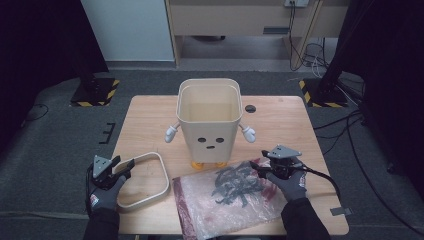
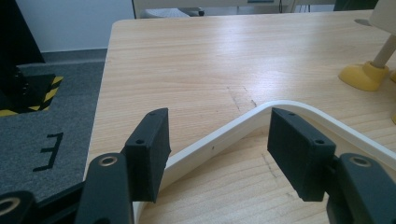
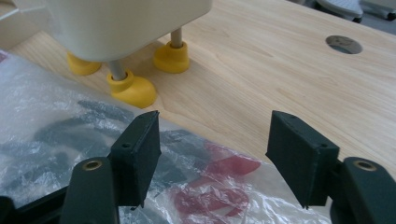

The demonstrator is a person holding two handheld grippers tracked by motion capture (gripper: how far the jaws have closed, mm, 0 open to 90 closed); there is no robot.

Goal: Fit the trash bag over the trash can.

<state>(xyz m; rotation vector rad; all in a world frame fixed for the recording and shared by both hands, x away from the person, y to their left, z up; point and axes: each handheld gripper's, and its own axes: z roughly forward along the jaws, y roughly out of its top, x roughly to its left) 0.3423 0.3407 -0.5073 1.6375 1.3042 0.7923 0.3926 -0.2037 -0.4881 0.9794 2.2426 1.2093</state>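
Left gripper (image 1: 121,165) jaws apart, straddling cream rim ring (image 1: 161,167) at table's 8 o'clock. Right gripper (image 1: 256,165) jaws apart over plastic bag (image 1: 225,192), 5 o'clock of bin (image 1: 209,120).

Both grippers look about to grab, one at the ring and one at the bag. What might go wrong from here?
The left gripper straddles the thin rim ring with jaws open; closing off-centre may let the ring slip or pivot.

The right gripper hangs over the crinkled plastic bag; it may pinch only one layer, or drag the bag.

The bag's far edge lies near the bin's yellow feet, so a pull might nudge the bin.
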